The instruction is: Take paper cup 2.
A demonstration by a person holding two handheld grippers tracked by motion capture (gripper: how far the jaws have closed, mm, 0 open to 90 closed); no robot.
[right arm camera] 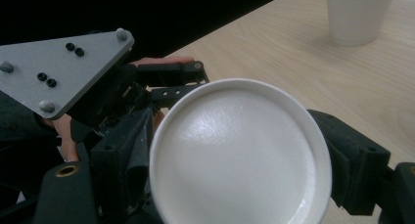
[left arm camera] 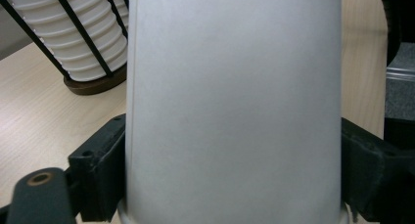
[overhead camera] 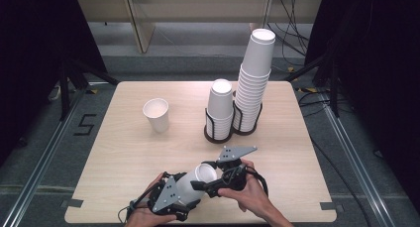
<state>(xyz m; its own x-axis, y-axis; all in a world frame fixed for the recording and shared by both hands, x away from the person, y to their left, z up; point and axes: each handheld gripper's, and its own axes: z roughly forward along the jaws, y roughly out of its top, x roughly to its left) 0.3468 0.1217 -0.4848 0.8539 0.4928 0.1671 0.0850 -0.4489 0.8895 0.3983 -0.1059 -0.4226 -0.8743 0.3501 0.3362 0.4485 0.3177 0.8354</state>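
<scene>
From above we see the left gripper (overhead camera: 190, 188) and right gripper (overhead camera: 204, 183) meeting on a paper cup (overhead camera: 195, 182) lying sideways between them, its base hidden by the left hand (overhead camera: 146, 212). In the left gripper view its jaws press the cup's (left arm camera: 234, 106) walls; the rim is cut off. In the right gripper view the cup's mouth (right arm camera: 240, 155) sits between the jaws, but we cannot tell whether they grip it.

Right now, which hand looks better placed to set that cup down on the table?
Probably the left. The left tongs already clamp the paper cup by its sides, low over the table. The right tongs sit at the cup's rim, so letting go there seems easier.
</scene>
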